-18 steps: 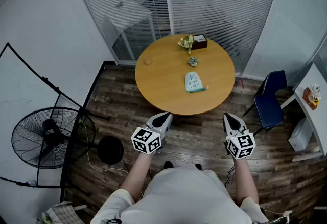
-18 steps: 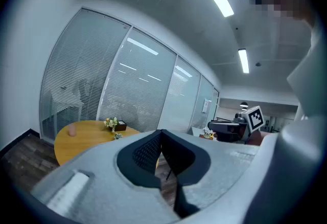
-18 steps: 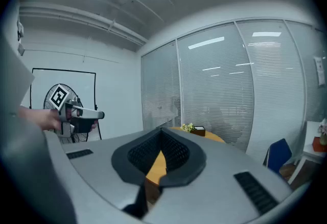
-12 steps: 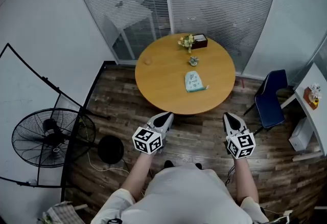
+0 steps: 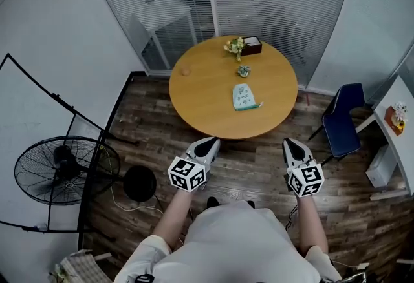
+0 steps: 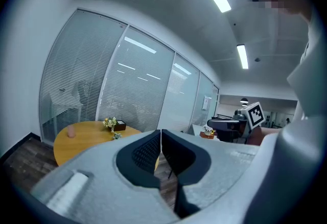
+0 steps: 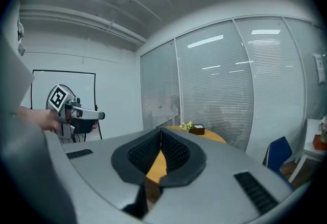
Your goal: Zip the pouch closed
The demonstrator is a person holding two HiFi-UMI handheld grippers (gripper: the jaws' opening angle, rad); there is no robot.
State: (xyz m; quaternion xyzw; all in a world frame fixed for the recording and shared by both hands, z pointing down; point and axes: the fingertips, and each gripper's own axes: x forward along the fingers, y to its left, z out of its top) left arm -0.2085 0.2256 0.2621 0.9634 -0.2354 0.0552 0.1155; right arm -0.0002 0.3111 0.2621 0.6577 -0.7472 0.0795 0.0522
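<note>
Plainly we are not at the pouch yet. We stand back from the round wooden desk (image 5: 194,97) and hold both grippers low over the plank floor (image 5: 252,175), short of the desk's near edge. The left gripper (image 5: 207,144) has its jaws pressed together at the tips with nothing between them. The right gripper (image 5: 289,145) is the same, its tips meeting and empty, with only the desk top showing through the gap behind them.

The pale green pouch (image 5: 243,96) lies flat on the near half of the desk, right of its middle and well apart from both pairs of jaws. It sits beyond them and between them, so neither hand is clearly nearer, though the left looks a little closer. Its long axis runs near to far, leaning slightly, and a teal tab (image 5: 258,106) sticks out at its near right corner. From here we cannot tell which edge closes or how far open it is.

Farther along the desk are a small plant (image 5: 243,71), a bunch of flowers (image 5: 235,48) and a dark box (image 5: 253,47), all apart from the pouch. We judge the next move is to step in, open the jaws and bring both grippers over the pouch.
</note>
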